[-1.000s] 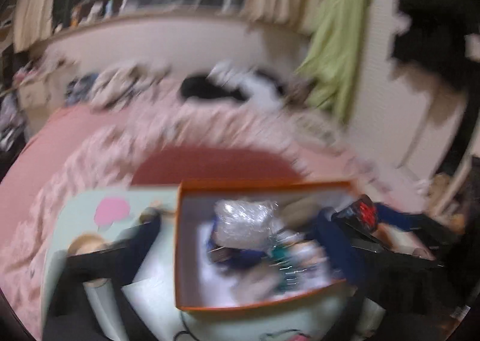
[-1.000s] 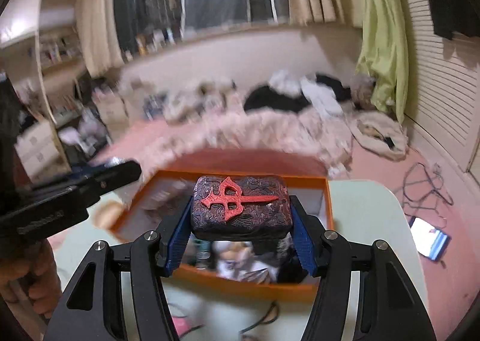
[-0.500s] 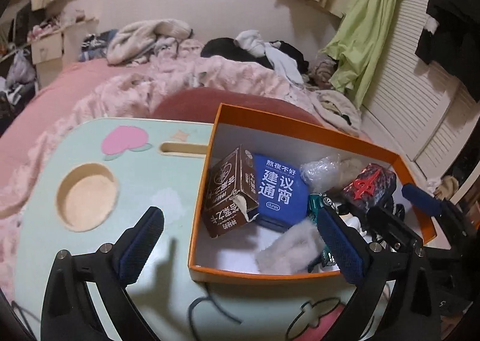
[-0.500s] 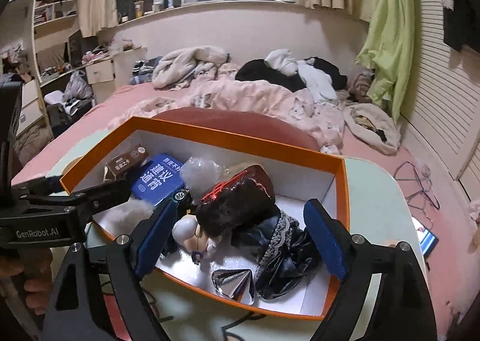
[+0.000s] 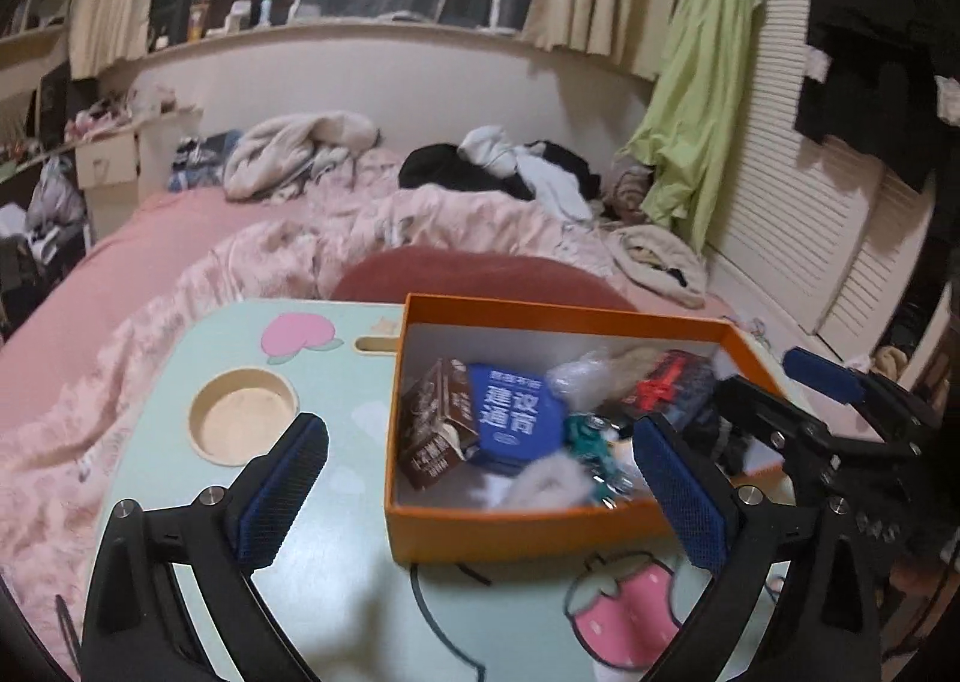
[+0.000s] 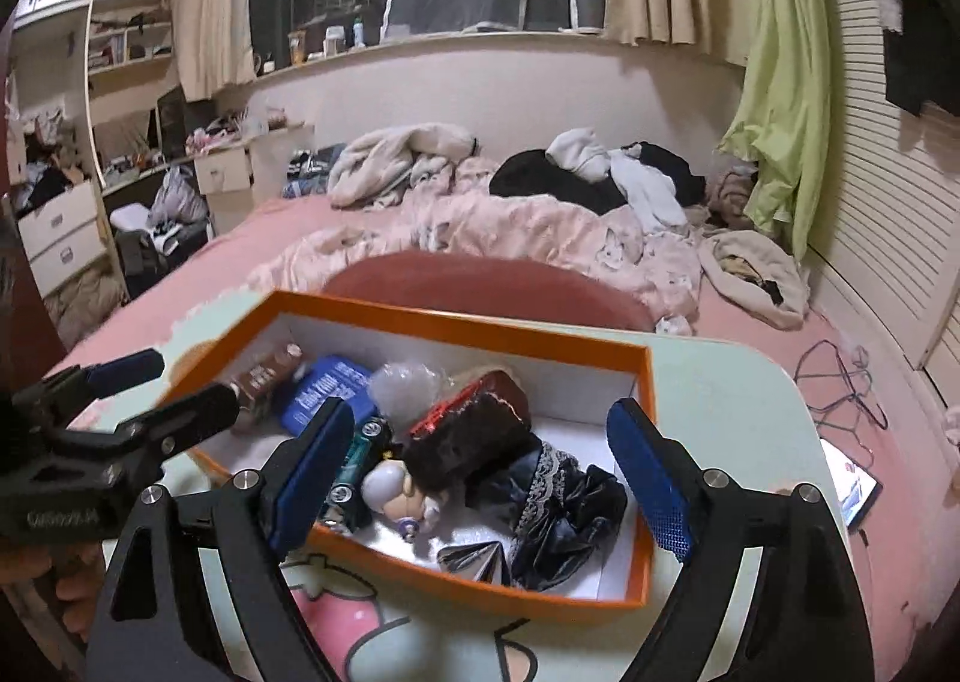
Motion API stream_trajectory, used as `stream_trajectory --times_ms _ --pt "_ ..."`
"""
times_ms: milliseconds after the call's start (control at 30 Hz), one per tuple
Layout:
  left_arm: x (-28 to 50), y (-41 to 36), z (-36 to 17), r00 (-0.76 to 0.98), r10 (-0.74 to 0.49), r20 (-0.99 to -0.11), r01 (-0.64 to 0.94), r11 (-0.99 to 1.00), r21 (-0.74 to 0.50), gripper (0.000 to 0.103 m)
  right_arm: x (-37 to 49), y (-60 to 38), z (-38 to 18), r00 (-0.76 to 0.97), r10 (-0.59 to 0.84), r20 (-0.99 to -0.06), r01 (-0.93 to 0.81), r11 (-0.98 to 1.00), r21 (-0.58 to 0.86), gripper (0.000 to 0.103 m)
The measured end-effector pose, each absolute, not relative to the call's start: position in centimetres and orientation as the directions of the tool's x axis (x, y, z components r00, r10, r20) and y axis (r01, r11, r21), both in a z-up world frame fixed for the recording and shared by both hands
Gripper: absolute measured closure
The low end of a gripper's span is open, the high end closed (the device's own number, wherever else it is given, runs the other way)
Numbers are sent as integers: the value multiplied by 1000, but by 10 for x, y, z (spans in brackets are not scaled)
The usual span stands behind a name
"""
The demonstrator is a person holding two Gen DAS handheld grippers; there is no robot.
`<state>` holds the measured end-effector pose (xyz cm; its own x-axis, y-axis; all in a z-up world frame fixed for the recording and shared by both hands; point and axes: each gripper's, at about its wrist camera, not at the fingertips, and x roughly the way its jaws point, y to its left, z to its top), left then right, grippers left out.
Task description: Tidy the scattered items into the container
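An orange box (image 6: pixel 420 322) sits on a pale green lap table (image 5: pixel 336 592) printed with a strawberry (image 5: pixel 624 610), at the near edge of a pink bed (image 6: pixel 198 268) strewn with clothes. The right gripper (image 6: pixel 480 466) hovers above the near side of the box, its blue-padded fingers spread wide with nothing pinched between them. Below it, inside the box, a dark case with a red emblem (image 6: pixel 474 424) lies tilted on a pile of items: a small white-haired figurine (image 6: pixel 396 493), black lace-trimmed fabric (image 6: pixel 558 496), a green toy car (image 6: pixel 360 448), a blue packet with white lettering (image 5: pixel 510 412), a brown carton (image 5: pixel 435 424) at the left end and a crumpled clear plastic bag (image 6: pixel 408 382) toward the far wall. The left gripper (image 5: pixel 480 484) hangs over the near left corner of the box, its fingers also spread and holding nothing; one finger is over the bare table beside a round cup recess (image 5: pixel 243 418), the other over the box. A phone (image 6: pixel 852 493) lies lit on the bed to the right of the table.
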<state>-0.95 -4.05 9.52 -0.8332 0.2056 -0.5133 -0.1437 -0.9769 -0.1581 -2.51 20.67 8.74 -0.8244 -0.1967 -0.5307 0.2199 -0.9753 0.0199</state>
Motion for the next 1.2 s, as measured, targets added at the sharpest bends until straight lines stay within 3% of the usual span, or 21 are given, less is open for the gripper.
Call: stream_trajectory --times_ms 100,333,400,467,500,533,600,1200 --pt "6 -39 97 -826 214 -522 -161 -976 -147 1 -13 212 94 -814 -197 -546 203 -978 49 16" --pt "22 -21 50 -716 219 -664 -185 -975 -122 1 31 224 72 -752 -200 -628 175 -979 103 16" --pt "10 -17 30 -656 176 -734 -145 -984 -105 1 31 223 54 -725 -168 -668 153 -985 82 16" --pt "5 -10 23 -653 83 -753 -115 -993 -9 0 23 220 31 -681 -100 -725 101 -994 42 16" --pt "5 -11 23 -652 90 -753 -121 -993 -13 0 15 219 19 -639 -72 -766 85 -996 23 14" --pt "5 -11 23 -655 77 -752 -112 -994 -4 0 12 213 13 -656 -8 -755 74 -996 -53 3" --pt "5 -14 21 -654 85 -752 -110 -994 -16 0 3 213 4 -647 -48 -761 96 -995 -18 1" --pt "7 -14 19 -654 88 -752 -121 -993 -11 0 -30 203 -11 -643 -67 -763 133 -991 -25 1"
